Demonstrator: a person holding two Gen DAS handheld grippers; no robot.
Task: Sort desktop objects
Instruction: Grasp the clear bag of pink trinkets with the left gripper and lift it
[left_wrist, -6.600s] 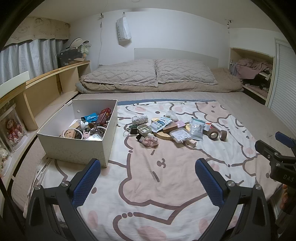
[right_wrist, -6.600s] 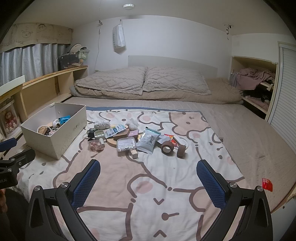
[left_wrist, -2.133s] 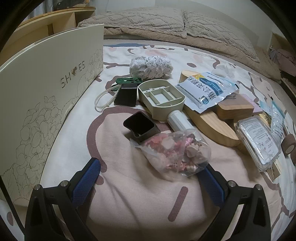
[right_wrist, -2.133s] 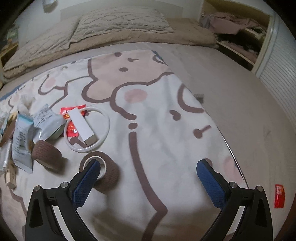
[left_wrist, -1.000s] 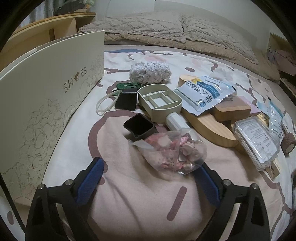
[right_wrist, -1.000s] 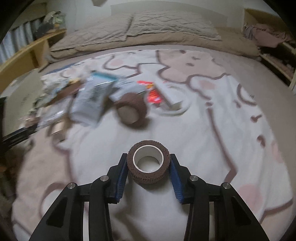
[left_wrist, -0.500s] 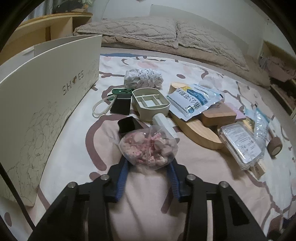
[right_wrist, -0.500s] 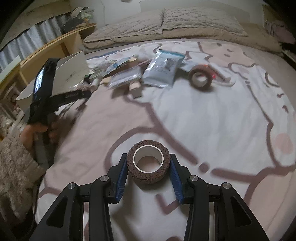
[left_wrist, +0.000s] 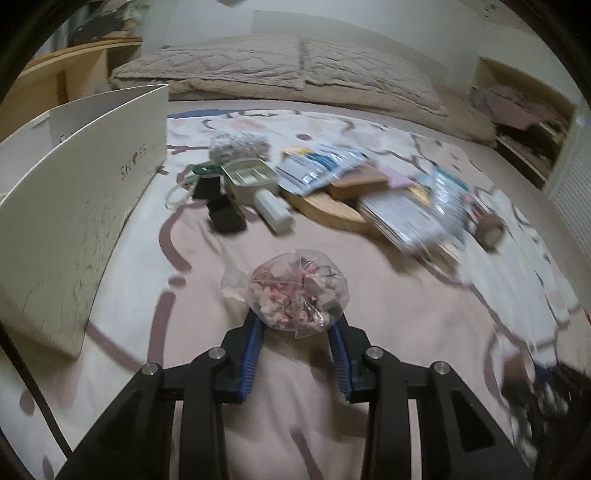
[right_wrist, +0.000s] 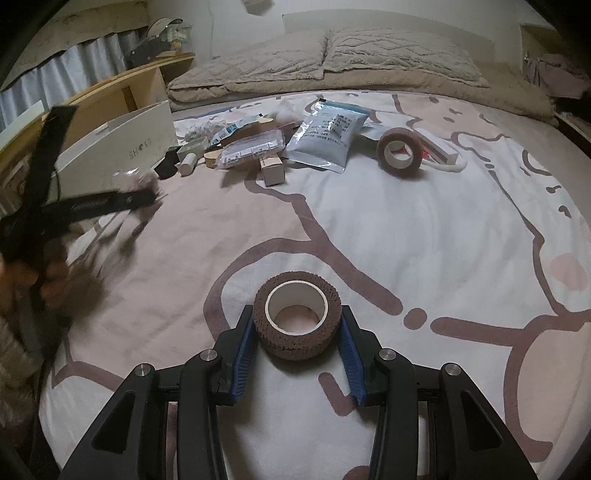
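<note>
In my left tongs (left_wrist: 297, 326) I have the clear bag of pink and white bits (left_wrist: 297, 293); the blue pads have just been closing and now pinch its lower sides, with the bag lifted above the blanket (left_wrist: 388, 314). My right tongs (right_wrist: 297, 339) are clamped on a brown roll of wrap (right_wrist: 297, 314), its white core facing up at me, held over the same bear-print blanket. The white shoe box (left_wrist: 77, 206) stands to the left of the bag, its printed side toward me. Beyond the bag lies the rest of the pile: a black cap (left_wrist: 226, 218), a white tube (left_wrist: 274, 211), a green divided tray (left_wrist: 249, 178), a blue-and-white pouch (left_wrist: 317, 167) and a wooden board (left_wrist: 327, 208). From the right view, a second brown roll (right_wrist: 399, 152) lies on its side near a silver pouch (right_wrist: 328, 133). The far side of the pile is blurred in the left view.
</note>
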